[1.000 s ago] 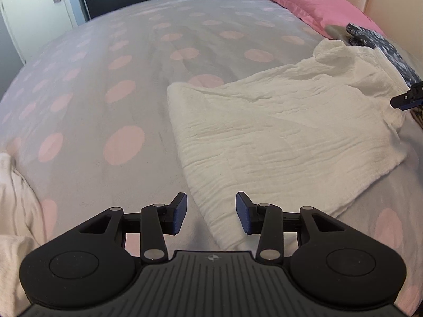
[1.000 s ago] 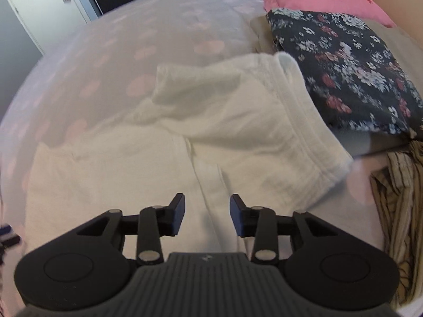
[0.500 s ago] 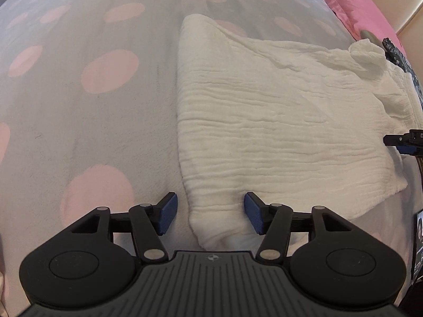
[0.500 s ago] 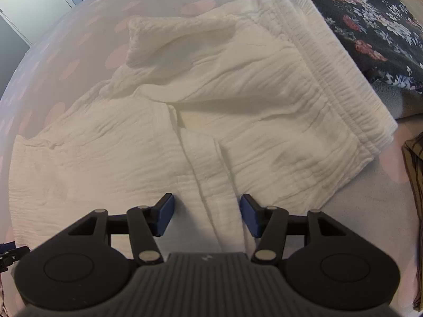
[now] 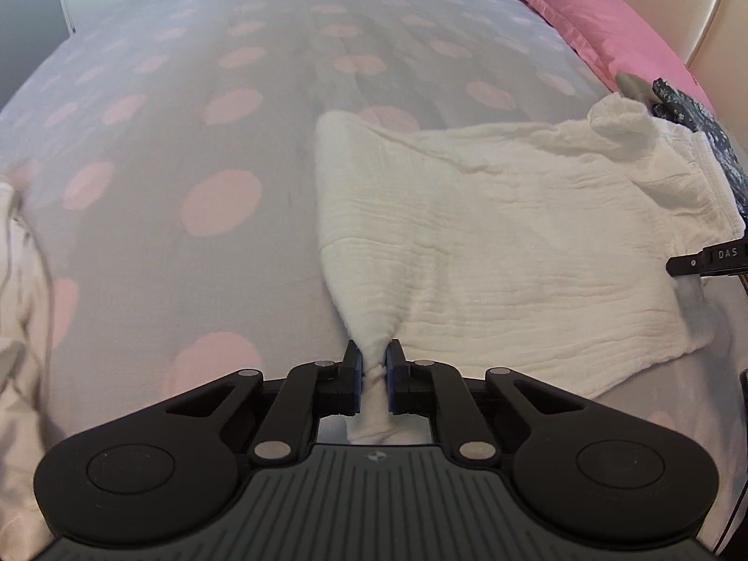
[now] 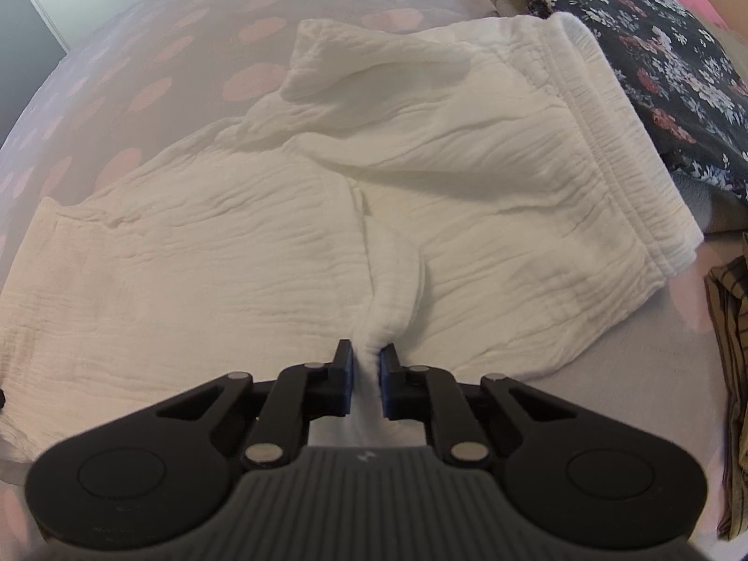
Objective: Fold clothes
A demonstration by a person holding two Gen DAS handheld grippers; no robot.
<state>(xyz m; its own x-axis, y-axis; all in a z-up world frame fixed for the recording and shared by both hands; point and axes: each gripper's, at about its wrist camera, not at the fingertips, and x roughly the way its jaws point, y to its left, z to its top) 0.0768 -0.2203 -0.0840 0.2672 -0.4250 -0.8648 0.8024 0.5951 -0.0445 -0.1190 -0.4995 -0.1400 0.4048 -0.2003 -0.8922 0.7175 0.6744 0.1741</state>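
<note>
White shorts on grey, pink-dotted bedspread

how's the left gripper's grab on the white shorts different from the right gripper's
The left gripper pinches a leg-hem corner of the white shorts, twisted into a rope; the right gripper pinches the crotch seam, which rises as a low ridge. Both sets of jaws are shut on the near edge.

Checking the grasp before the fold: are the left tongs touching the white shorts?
Touching. The left wrist view shows the left tongs shut on a bunched corner of the white shorts, cloth pinched between both pads.
</note>
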